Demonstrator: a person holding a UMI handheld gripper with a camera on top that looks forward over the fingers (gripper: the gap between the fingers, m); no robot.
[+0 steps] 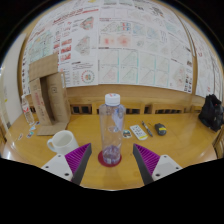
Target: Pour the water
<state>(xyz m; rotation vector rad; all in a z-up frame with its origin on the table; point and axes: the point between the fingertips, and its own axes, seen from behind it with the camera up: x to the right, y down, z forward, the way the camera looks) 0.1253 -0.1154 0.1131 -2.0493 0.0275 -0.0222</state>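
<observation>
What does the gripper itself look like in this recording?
Only the gripper fingers show: two dark wedge-shaped fingers, each with a purple ridged pad on its inner face, tapering toward the tips. No cables, markings, hand or sleeve are visible.

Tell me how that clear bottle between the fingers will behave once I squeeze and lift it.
The bottle is tall and narrow, so a low push would likely tip it. Its clear, smooth-looking wall may be slippery and could flex. The gripper is open around its base; gripping that low may let it sway when tilted toward the white cup.
</observation>
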